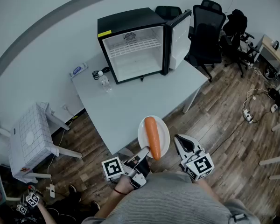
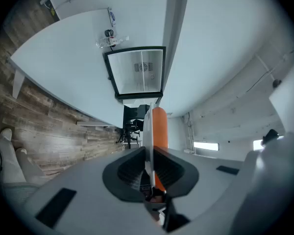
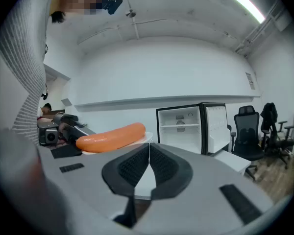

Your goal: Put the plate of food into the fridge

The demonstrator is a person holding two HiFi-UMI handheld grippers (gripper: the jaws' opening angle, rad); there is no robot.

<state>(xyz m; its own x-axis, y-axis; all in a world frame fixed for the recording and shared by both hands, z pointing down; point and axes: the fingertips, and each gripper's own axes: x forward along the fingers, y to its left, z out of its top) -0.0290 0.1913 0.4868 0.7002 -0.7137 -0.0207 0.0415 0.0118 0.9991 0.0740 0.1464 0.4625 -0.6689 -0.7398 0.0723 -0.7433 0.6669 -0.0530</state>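
A white plate (image 1: 164, 133) carrying a long orange piece of food (image 1: 152, 136) hangs in the air just in front of the table's near edge. My left gripper (image 1: 144, 154) is shut on the plate's near rim. In the left gripper view the plate (image 2: 148, 131) stands edge-on between the pads, with the food (image 2: 160, 129) on its right face. My right gripper (image 1: 179, 141) is just right of the plate, shut and holding nothing, its pads (image 3: 149, 148) touching. The small black fridge (image 1: 130, 45) stands at the table's far end, its door (image 1: 179, 36) swung open to the right and its white inside bare.
A pale grey table (image 1: 126, 106) runs from me to the fridge. On it, left of the fridge, stand a clear bottle (image 1: 104, 82) and a coiled cable. Black office chairs (image 1: 207, 29) stand behind the fridge door, a white stool (image 1: 30, 139) at the left, and cables (image 1: 249, 108) lie on the wooden floor.
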